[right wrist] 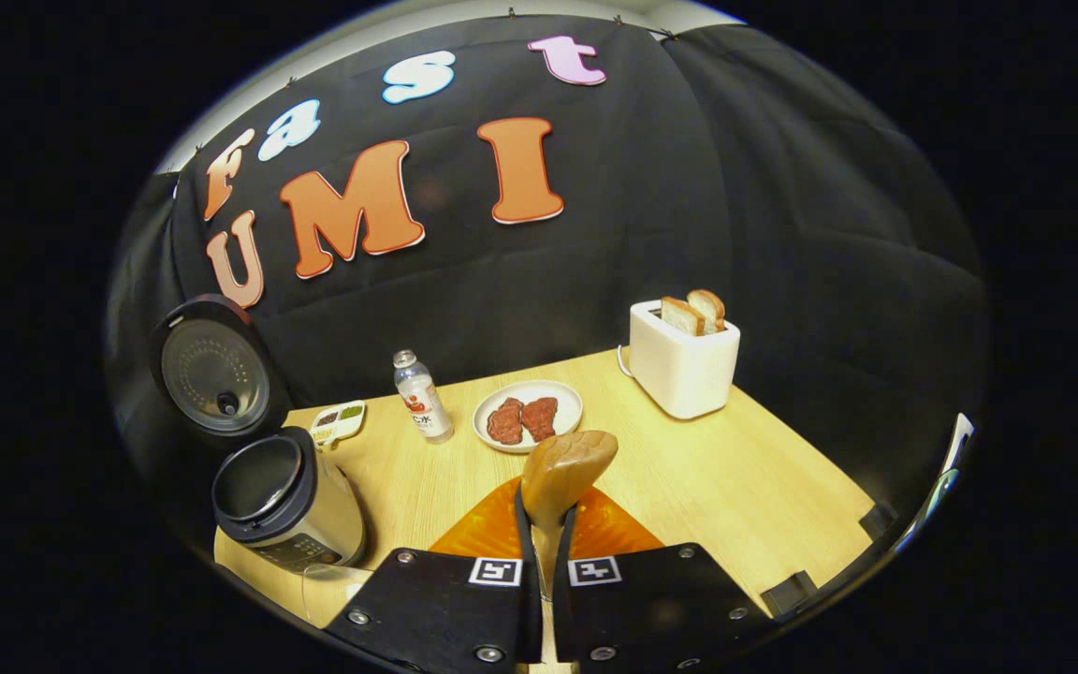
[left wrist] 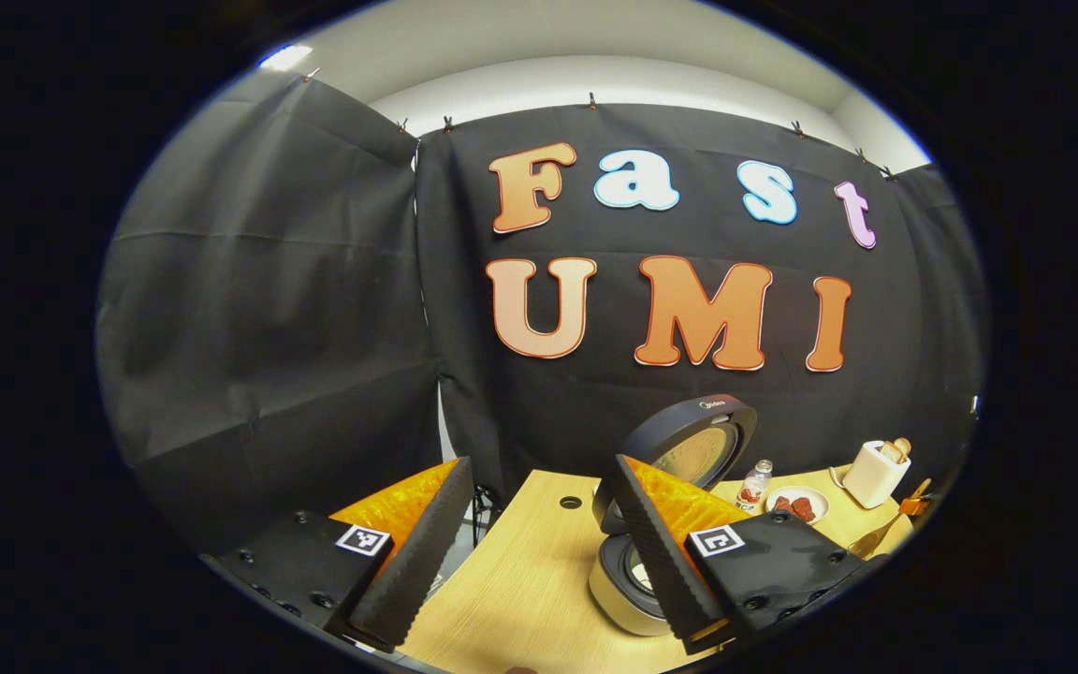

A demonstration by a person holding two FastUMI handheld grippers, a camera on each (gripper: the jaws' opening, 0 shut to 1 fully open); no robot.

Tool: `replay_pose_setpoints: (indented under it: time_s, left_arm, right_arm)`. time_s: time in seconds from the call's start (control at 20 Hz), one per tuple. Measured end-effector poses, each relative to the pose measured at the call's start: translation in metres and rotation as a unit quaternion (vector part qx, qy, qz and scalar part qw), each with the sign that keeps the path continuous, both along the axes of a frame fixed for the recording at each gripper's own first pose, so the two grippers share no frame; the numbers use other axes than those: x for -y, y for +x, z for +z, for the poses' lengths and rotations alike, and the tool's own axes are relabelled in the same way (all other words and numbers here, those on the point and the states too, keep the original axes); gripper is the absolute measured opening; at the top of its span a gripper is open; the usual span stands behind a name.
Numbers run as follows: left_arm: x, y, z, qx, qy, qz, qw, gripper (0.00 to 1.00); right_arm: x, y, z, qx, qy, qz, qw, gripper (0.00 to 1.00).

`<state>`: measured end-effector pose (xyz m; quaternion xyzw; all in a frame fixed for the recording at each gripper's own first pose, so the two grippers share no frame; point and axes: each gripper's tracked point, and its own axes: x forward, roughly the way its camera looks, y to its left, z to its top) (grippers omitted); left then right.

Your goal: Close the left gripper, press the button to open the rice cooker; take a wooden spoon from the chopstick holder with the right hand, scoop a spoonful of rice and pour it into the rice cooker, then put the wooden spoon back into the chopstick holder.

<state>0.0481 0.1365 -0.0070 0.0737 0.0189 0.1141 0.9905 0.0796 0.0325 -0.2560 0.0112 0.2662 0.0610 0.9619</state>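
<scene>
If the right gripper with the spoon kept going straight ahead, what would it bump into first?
Probably the plate with the two pieces of meat, just beyond the wooden spoon that the right gripper holds, though depth is hard to judge.

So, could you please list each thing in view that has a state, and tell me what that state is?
Rice cooker: lid up, pot open.
Wooden spoon: clamped in the right tool, bowl up, no rice visible on it.
Left tool: open, holding nothing.
Toaster: two bread slices sticking up from it.
Bottle: upright, cap on.
Plate: two reddish pieces on it.
</scene>
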Motion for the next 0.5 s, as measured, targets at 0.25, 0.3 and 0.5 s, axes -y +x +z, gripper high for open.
replay_pose_setpoints:
  time_s: [0.25,0.3,0.5]
  left_arm:
    - [0.004,0.000,0.001,-0.006,0.020,0.010,1.000,1.00]
    - [0.006,0.001,0.002,-0.004,0.020,0.010,1.000,1.00]
    - [0.012,0.005,0.005,0.000,0.016,0.009,1.000,1.00]
  right_arm:
    - [0.005,0.002,-0.036,-0.024,0.009,0.001,1.000,0.07]
    - [0.009,0.002,-0.039,-0.027,0.012,-0.005,1.000,0.10]
    - [0.024,-0.002,-0.048,-0.036,0.013,-0.024,0.999,0.14]
